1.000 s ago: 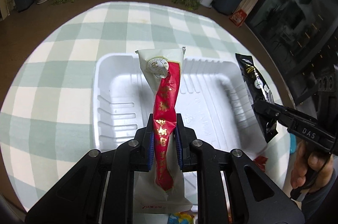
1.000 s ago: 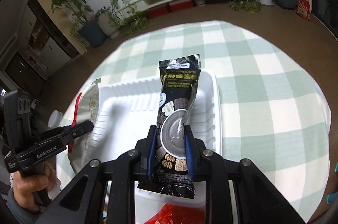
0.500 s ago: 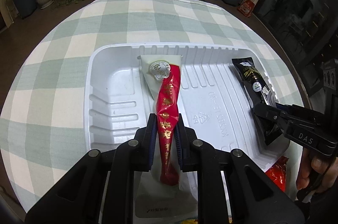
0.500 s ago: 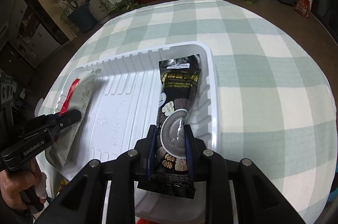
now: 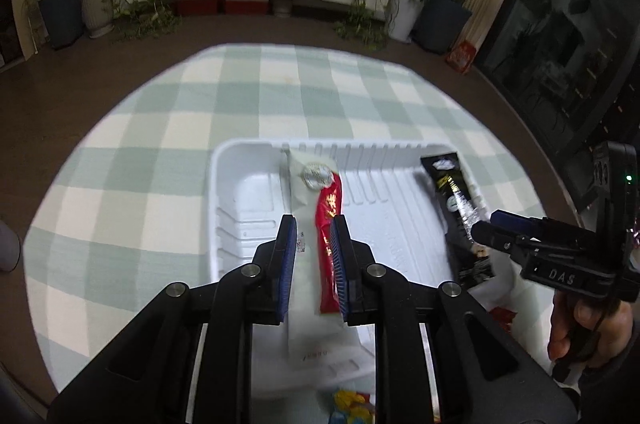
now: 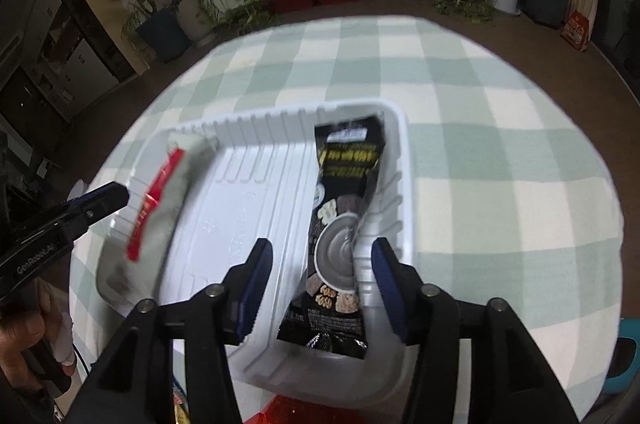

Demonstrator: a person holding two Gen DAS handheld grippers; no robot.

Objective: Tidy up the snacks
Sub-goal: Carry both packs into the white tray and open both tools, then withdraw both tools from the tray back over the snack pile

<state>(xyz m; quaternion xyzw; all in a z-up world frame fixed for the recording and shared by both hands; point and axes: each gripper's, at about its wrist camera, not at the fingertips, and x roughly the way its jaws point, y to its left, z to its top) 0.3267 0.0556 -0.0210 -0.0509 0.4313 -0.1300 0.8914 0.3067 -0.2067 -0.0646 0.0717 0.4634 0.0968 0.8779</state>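
Two grippers agape — two packets, one tray.

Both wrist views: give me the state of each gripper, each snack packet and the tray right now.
left gripper: open, straddling the white and red packet
right gripper: open, straddling the black packet
white and red packet: lying in the tray, released
black packet: lying along the tray's right wall
tray: flat on the checked tablecloth

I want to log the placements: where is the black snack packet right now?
The black snack packet lies in the white tray along its right wall, between the open right gripper fingers; the white-and-red packet lies toward the tray's left.
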